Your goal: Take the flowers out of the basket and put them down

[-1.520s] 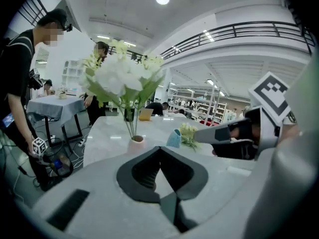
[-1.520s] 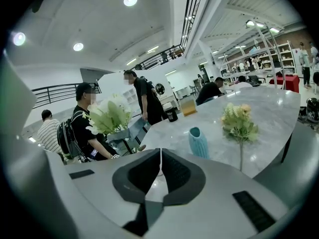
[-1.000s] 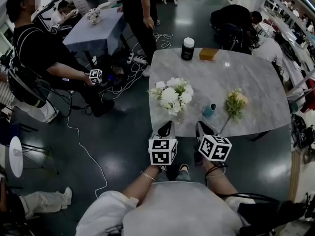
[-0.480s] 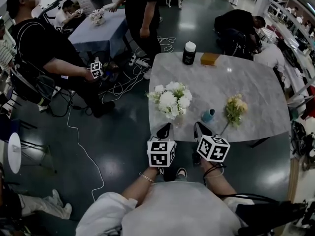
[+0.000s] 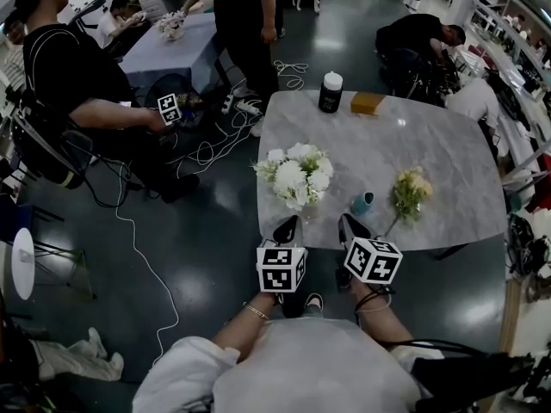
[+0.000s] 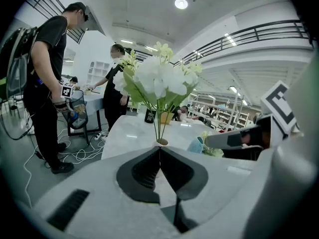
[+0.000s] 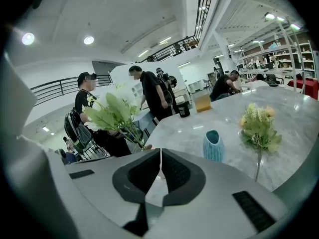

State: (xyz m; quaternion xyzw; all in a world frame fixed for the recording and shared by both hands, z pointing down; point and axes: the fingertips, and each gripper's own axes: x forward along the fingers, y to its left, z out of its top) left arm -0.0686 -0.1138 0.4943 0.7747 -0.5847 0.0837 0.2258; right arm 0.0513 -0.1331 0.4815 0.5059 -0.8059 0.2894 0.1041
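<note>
White flowers stand upright near the front edge of the worktop. Yellow flowers lie flat to their right, stem pointing toward that edge.

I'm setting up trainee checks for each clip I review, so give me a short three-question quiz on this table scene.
1. True or false: the left hand-held gripper and the right hand-held gripper are both shut with nothing between their jaws.
2. Multiple choice: what stands on the table between the white bouquet and the yellow-green bouquet?
A) a small teal vase
B) a wicker basket
C) a red mug
3. Short answer: what sits right beside the black jar near the table's far edge?

Key: 1 true; 2 A; 3 the tan box.
</note>
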